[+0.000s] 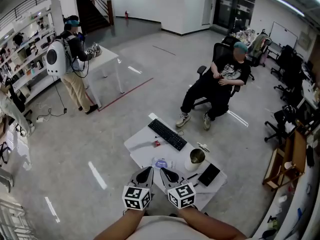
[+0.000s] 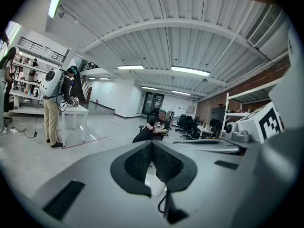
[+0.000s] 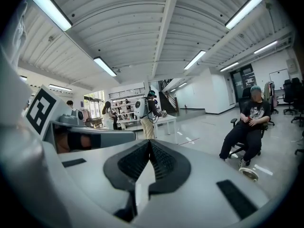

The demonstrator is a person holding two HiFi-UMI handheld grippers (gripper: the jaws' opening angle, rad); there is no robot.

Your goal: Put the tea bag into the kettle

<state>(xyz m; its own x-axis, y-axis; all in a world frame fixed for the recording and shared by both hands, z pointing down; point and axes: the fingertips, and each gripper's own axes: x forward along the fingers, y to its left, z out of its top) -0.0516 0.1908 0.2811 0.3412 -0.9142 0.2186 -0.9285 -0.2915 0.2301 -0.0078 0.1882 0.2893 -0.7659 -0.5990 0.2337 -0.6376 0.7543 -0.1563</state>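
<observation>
A metal kettle point(image 1: 196, 157) with an open top stands on the white table point(image 1: 137, 146), towards its right side. A small red packet point(image 1: 156, 143) lies beside the keyboard, and a blue and white packet point(image 1: 161, 163) lies nearer me. I cannot tell which of them is the tea bag. My left gripper point(image 1: 148, 170) and right gripper point(image 1: 163, 171) hang side by side over the table's near edge, just short of the blue and white packet. Both are shut with nothing held. In the left gripper view the left gripper point(image 2: 152, 144) has its jaws pressed together, and so does the right gripper point(image 3: 150, 144) in its own view.
A black keyboard point(image 1: 167, 134) lies along the table's far side and a black tablet point(image 1: 209, 174) at its right corner. A person point(image 1: 220, 86) sits in an office chair beyond the table. Another person point(image 1: 72, 64) stands at a white table far left.
</observation>
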